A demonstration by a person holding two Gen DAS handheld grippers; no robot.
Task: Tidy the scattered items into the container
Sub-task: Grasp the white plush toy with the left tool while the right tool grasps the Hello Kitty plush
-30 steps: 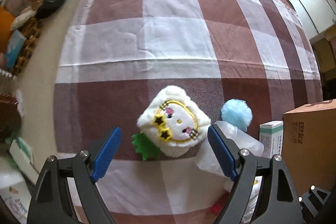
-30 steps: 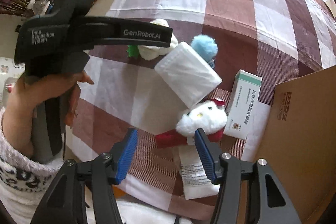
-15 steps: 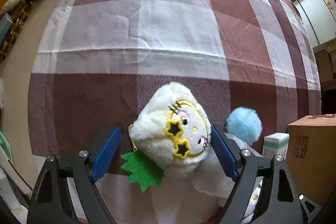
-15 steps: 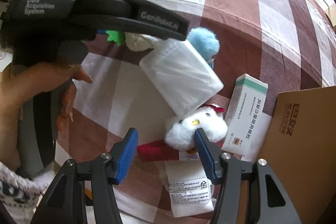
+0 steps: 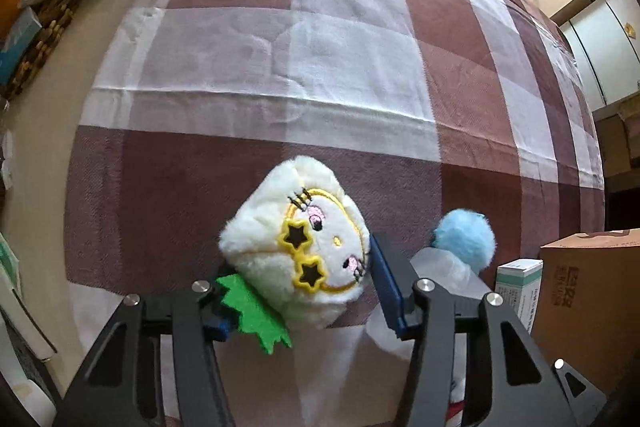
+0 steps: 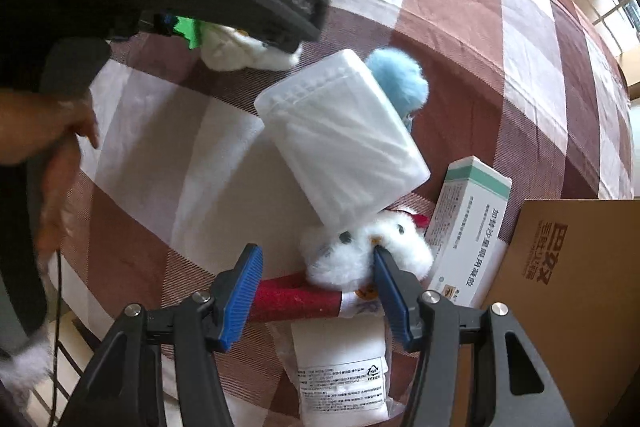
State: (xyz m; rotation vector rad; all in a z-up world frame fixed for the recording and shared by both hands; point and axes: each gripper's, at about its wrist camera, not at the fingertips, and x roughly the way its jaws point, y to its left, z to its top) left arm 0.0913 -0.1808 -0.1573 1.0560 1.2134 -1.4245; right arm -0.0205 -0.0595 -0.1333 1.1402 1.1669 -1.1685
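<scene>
A second ago the white plush with star glasses (image 5: 304, 251) lay loose between wide-set blue pads; now the left hand-held gripper (image 5: 296, 291) has drawn in around it, its jaws closing, the right pad (image 5: 386, 287) already pressed into the fur and the green felt leaf (image 5: 252, 311) covering the other. The toy looks squeezed and tipped, sitting low on the checked cloth (image 5: 280, 67) over the counter.

It should handle as a very light, soft thing: the stuffing gives, so the pads need to bite across the fat middle of the body, not the leaf or the fur tips, which would slip out.

Just beside it lie a blue pompom (image 5: 464, 239) and a clear plastic tub of cotton swabs (image 6: 344, 135), stiffer and more slippery. Nearer the cardboard box (image 6: 572, 291), which I take for the container, is a green-and-white carton (image 6: 468, 231), a sealed white packet (image 6: 340, 375), and a second white plush with a red body (image 6: 360, 255).

The right hand-held gripper (image 6: 316, 291) has dropped closer to that second plush; its jaws stand partly open astride it, the right pad touching the fur, the left one clear, nothing gripped. A person's hand (image 6: 64, 163) holds the left tool's handle.
</scene>
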